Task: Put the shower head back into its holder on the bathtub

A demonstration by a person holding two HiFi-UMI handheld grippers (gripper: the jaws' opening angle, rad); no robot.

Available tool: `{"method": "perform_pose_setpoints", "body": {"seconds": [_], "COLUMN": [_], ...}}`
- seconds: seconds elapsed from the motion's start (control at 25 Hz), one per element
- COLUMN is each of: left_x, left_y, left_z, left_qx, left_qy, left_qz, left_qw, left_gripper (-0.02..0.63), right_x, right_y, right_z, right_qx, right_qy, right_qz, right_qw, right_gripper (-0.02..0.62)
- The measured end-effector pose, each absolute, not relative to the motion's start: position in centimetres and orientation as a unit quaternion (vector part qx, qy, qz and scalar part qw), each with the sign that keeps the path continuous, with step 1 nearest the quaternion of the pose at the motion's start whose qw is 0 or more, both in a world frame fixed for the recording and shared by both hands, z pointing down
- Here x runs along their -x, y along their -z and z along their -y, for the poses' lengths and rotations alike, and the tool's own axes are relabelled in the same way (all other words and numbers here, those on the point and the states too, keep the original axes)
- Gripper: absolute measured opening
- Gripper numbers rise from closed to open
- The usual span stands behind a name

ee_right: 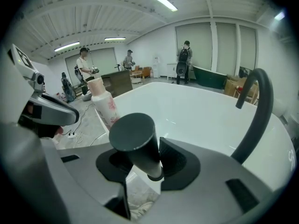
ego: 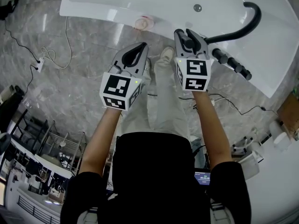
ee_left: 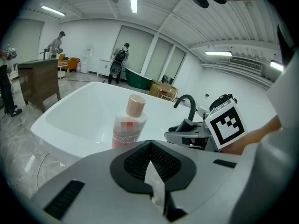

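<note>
Shower head [ee_right: 135, 141] held near bottle [ee_right: 105, 105] on bathtub [ee_right: 196, 111] rim.

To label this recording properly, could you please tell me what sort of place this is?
Probably a large open test hall or showroom, not a home bathroom: the white bathtub stands free on a marble-look floor, a green tub and several people stand beyond, and cables trail nearby.

Count: one white bathtub [ego: 117, 3], one black shower head [ee_right: 135, 141], one curved black spout [ego: 250, 17], one drain [ego: 197, 7], one bottle [ee_left: 128, 125] on the rim; a row of black knobs [ego: 232, 63] on the tub edge, number unclear. Two grippers: left gripper [ego: 140, 48], right gripper [ego: 188, 34]. Three people [ee_right: 84, 62] in the background of the right gripper view, and one power strip [ego: 39, 65] on the floor.
</note>
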State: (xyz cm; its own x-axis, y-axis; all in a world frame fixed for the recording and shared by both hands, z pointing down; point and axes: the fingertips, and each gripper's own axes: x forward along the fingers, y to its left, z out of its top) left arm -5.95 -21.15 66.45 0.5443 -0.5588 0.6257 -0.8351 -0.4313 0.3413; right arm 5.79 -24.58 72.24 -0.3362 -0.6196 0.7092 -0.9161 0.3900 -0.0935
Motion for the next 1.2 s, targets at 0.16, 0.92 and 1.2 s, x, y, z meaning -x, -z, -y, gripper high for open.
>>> {"method": "perform_pose_setpoints", "body": {"seconds": [0.16,0.92,1.2], "left_x": [5.7,5.4,5.0], "left_y": [-65.2,-61.0,-59.8], "left_z": [20.9,18.6,17.9], "left_qx": [-0.823,-0.842,-0.845], "left_qy": [-0.212,-0.21,-0.205], "left_qz": [0.421,0.399,0.396], "left_qw": [0.316,0.295,0.297], "left_gripper": [0.014,0.014,0.014], "right_x": [-6.3,-6.5,-6.5], "right_y": [-70.9,-67.7,-67.1], "right_z": [24.0,22.5,21.5], "right_qx": [-0.501,-0.523,-0.52], "right_qy": [-0.255,-0.242,-0.246], "right_qz": [0.773,0.763,0.762], "right_qw": [0.294,0.294,0.299], "right_gripper": [0.138,0.143,0.147]}}
